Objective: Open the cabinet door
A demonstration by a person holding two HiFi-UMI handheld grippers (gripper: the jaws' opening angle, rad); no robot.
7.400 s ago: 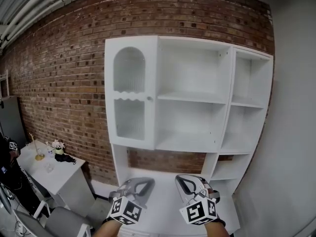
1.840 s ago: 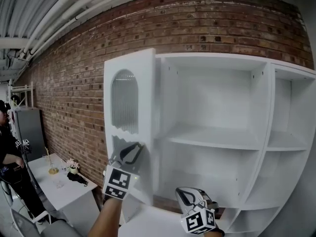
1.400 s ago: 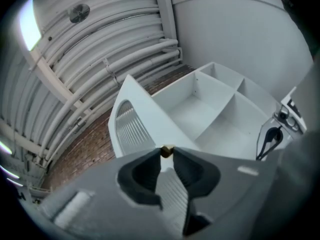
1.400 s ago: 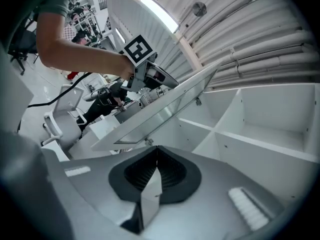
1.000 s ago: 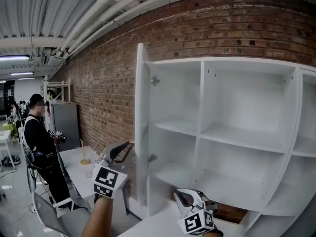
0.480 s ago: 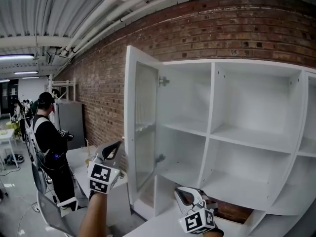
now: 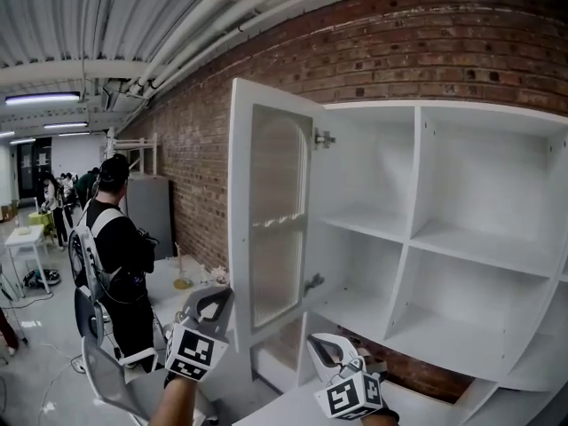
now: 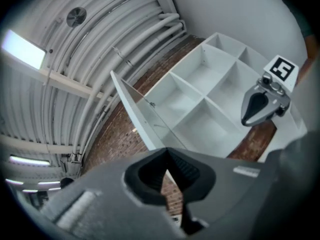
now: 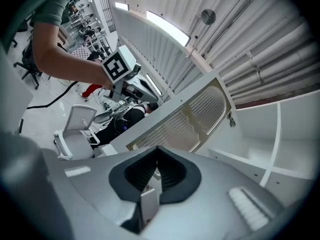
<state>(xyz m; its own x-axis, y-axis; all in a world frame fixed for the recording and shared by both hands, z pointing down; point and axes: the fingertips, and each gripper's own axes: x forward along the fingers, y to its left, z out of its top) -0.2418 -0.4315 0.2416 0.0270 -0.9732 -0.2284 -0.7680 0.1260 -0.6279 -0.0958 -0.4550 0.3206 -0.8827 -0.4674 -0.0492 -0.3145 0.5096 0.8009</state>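
Cabinet door [image 7: 271, 220] stands wide open, hanging off the left side of the white cabinet [image 7: 461, 238], so the task looks done or nearly done. The main risk is the left gripper [image 7: 213, 302] clipping the door's free lower edge on a careless move, knocking it back toward shut or pushing it further out and straining the hinges [image 7: 322, 138]. A person [image 7: 120, 238] stands to the left, apart from the door, but could be in the way of a hard swing. The left gripper sits just below and beside the door's lower outer corner, apparently not touching, with jaws closed on each other and nothing between them. The right gripper [image 7: 327, 349] is low in front of the cabinet, right of the door and well below it, also clenched and empty.
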